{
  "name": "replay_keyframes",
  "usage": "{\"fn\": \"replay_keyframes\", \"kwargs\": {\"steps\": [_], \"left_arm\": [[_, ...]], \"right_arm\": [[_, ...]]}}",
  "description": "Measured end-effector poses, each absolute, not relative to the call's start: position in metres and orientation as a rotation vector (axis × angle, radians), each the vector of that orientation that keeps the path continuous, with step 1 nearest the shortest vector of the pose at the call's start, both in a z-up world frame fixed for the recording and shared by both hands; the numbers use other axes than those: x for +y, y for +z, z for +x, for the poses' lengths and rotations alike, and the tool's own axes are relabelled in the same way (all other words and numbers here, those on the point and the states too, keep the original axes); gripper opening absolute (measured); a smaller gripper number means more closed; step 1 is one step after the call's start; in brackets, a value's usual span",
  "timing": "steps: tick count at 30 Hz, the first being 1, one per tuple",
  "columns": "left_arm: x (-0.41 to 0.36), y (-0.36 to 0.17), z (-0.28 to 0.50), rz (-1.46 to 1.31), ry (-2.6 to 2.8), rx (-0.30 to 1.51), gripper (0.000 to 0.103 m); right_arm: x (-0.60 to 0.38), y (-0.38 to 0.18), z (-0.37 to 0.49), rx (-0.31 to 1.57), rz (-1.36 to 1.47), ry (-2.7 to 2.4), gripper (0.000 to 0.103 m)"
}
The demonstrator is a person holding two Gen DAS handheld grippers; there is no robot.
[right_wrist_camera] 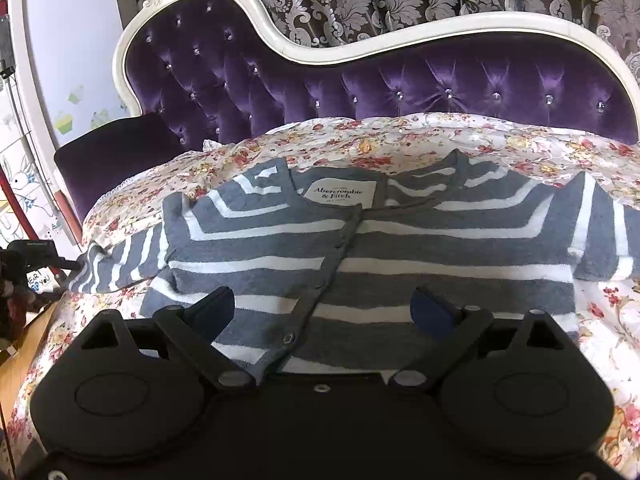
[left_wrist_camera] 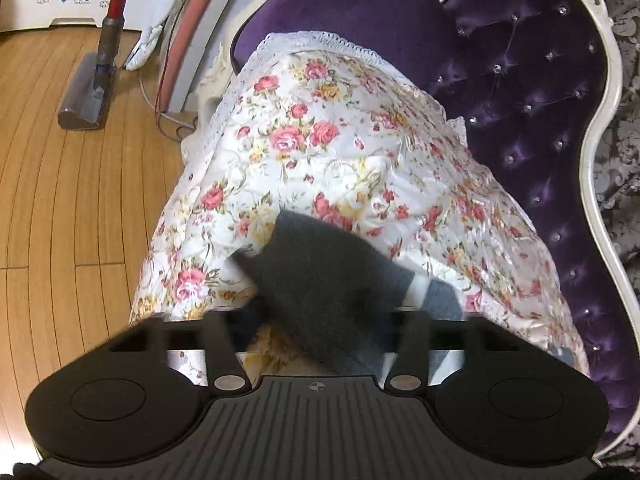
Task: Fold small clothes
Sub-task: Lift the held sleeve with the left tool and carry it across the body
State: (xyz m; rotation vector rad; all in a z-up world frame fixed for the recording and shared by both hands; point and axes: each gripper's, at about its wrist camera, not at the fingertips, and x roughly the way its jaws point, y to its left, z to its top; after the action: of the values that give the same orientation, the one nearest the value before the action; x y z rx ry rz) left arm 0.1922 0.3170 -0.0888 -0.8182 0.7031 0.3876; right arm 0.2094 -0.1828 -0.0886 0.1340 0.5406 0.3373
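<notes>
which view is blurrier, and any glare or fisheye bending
Left wrist view: the grey sleeve at the left gripper is smeared by motion blur, the floor planks bow from fisheye. Right wrist view: sharper, the striped cardigan reads clearly, with sheen on the purple tufted backrest.

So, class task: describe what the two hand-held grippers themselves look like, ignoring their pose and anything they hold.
Both are matte black plastic. Each has two round discs at its sides, silver pivot pins and angled link bars. The left hand-held gripper has a ribbed centre plate with a small cross mark. The right hand-held gripper has blue finger pads. No cables or sleeves show.
</notes>
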Motion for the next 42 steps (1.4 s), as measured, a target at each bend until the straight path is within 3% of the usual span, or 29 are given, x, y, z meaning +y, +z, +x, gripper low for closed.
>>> {"fn": "replay_keyframes", "kwargs": {"steps": [2,4,14,27,34,42], "left_arm": [[0.314,-0.082,0.192,-0.790,0.402,0.687,0.013],[0.310,-0.070,0.190,-0.743,0.435,0.662,0.006],[0.272,0.026,0.188,-0.556,0.359,0.554,0.006],[0.131,0.125,0.235,-0.344,0.055,0.455,0.006],[0.021,0.130,0.267,-0.256,-0.146,0.464,0.006],[-0.085,0.064,0.284,-0.122,-0.336,0.590,0.006]], "right_arm": [[-0.183,-0.089,0.209,0.541,0.134,0.335,0.096],[-0.184,-0.088,0.209,0.538,0.139,0.335,0.096],[-0.192,-0.078,0.203,0.509,0.157,0.329,0.096],[-0.216,-0.069,0.203,0.559,0.235,0.293,0.096],[-0.239,-0.064,0.209,0.573,0.325,0.251,0.096],[-0.261,-0.059,0.214,0.560,0.395,0.189,0.096]]}}
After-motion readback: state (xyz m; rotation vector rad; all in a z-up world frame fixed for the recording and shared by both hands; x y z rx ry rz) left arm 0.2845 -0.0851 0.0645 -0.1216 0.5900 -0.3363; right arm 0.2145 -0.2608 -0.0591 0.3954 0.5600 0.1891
